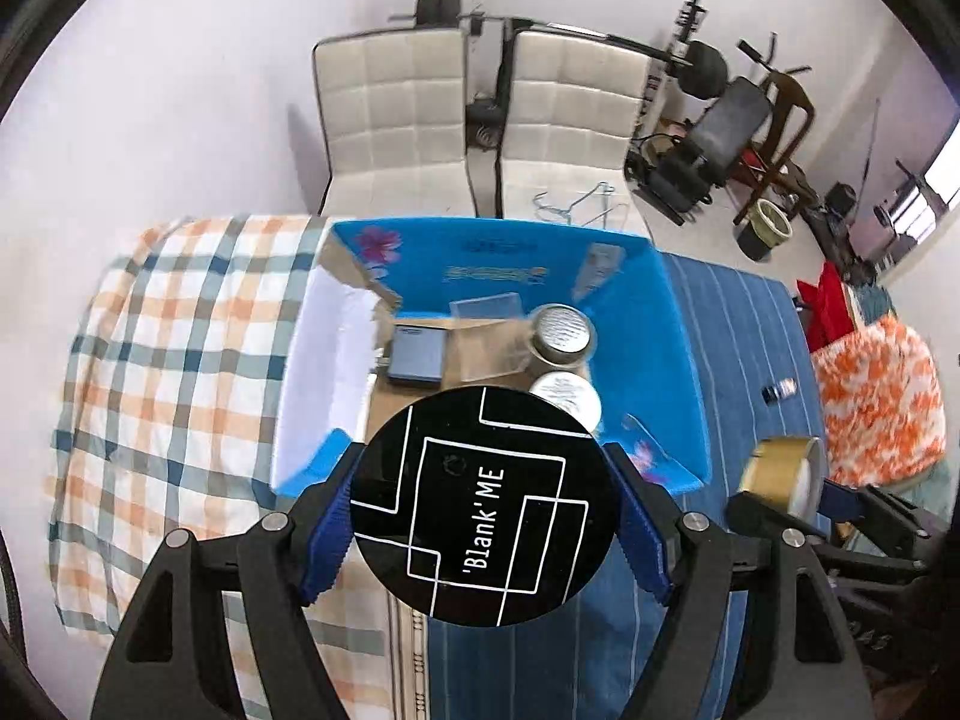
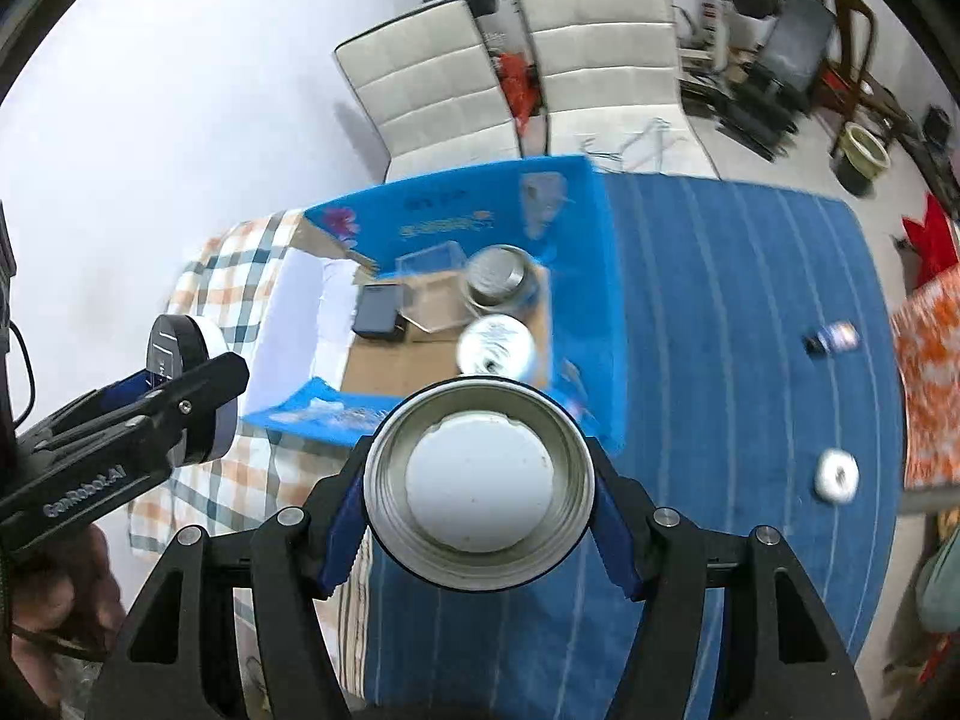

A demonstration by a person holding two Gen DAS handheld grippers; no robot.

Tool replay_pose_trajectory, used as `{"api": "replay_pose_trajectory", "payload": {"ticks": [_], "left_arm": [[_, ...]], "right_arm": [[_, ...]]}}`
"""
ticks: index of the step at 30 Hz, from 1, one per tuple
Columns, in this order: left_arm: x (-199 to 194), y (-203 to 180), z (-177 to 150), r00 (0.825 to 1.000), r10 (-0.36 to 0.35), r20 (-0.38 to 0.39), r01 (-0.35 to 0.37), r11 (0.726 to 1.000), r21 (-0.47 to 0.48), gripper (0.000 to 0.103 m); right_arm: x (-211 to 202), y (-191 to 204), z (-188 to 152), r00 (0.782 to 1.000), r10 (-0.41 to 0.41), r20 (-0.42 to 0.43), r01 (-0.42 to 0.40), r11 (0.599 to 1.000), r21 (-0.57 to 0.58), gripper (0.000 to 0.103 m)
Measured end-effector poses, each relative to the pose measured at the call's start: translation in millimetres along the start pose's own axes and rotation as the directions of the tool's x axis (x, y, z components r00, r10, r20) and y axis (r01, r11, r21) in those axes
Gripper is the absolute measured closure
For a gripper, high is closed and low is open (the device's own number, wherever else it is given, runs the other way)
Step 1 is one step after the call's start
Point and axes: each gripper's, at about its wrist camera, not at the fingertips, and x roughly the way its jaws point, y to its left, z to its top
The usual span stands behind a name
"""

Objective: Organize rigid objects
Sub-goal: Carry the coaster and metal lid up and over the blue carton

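Note:
My left gripper (image 1: 483, 510) is shut on a black round tin (image 1: 480, 480) with white lines and "Blank'ME" on its lid, held just before the near wall of an open blue box (image 1: 660, 348). Inside the box lie a grey flat case (image 1: 415, 354), a clear plastic box (image 1: 486, 336) and two round metal tins (image 1: 561, 333), one behind the other. My right gripper (image 2: 480, 504) is shut on a silver tin (image 2: 480, 483), its round end facing the camera, near the blue box (image 2: 606, 300) front corner. That tin looks golden (image 1: 780, 474) in the left wrist view.
The box stands on a table, between a checked cloth (image 1: 180, 360) and a blue striped cloth (image 2: 720, 330). On the blue cloth lie a small dark bottle (image 2: 833, 338) and a white round object (image 2: 835, 476). Two white chairs (image 1: 390, 114) stand behind the table. A hand (image 2: 54, 600) holds the left gripper.

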Motion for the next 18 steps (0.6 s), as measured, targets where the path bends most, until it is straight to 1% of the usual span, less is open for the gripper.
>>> {"api": "replay_pose_trajectory", "payload": {"ticks": [2, 5, 6, 7, 9, 11, 12, 14, 17, 18], "left_arm": [[18.4, 20.5, 11.2, 1.0, -0.01, -0.019, 0.01, 1.0, -0.03, 0.029], [58.9, 44.6, 22.5, 0.996, -0.006, -0.09, 0.001, 0.998, -0.055, 0.029], [73.7, 50.9, 26.6, 0.992, -0.013, -0.124, 0.006, 0.998, -0.058, 0.029], [84.7, 55.5, 29.7, 0.989, -0.026, -0.147, 0.017, 0.998, -0.063, 0.029], [108.2, 66.2, 36.2, 0.983, -0.033, -0.182, 0.018, 0.996, -0.086, 0.029], [135.0, 74.4, 42.6, 0.968, -0.049, -0.245, 0.026, 0.995, -0.095, 0.029], [148.4, 79.0, 45.4, 0.957, -0.068, -0.282, 0.039, 0.993, -0.107, 0.029], [167.0, 86.8, 49.1, 0.941, -0.098, -0.324, 0.057, 0.989, -0.133, 0.029], [184.7, 90.7, 50.9, 0.92, -0.106, -0.377, 0.061, 0.99, -0.128, 0.029], [189.4, 91.6, 50.9, 0.913, -0.11, -0.393, 0.064, 0.99, -0.128, 0.029]], "right_arm": [[20.9, 10.5, 13.0, 1.0, 0.014, -0.024, -0.014, 1.0, -0.002, 0.036], [67.3, 19.7, 34.0, 0.997, 0.023, -0.073, -0.021, 0.999, 0.025, 0.036], [85.8, 20.6, 41.1, 0.995, 0.032, -0.093, -0.028, 0.999, 0.044, 0.036], [101.5, 21.9, 46.3, 0.991, 0.052, -0.12, -0.047, 0.998, 0.05, 0.036], [130.2, 18.2, 54.0, 0.985, 0.067, -0.16, -0.054, 0.995, 0.084, 0.036], [157.6, 14.6, 61.3, 0.973, 0.092, -0.212, -0.067, 0.99, 0.123, 0.036], [169.1, 10.8, 63.1, 0.967, 0.106, -0.231, -0.073, 0.986, 0.148, 0.036], [186.9, 8.9, 65.5, 0.954, 0.135, -0.268, -0.091, 0.981, 0.171, 0.036], [210.8, 9.1, 65.2, 0.929, 0.181, -0.323, -0.12, 0.972, 0.2, 0.036], [215.1, 9.1, 64.1, 0.925, 0.184, -0.332, -0.119, 0.971, 0.206, 0.036]]}}
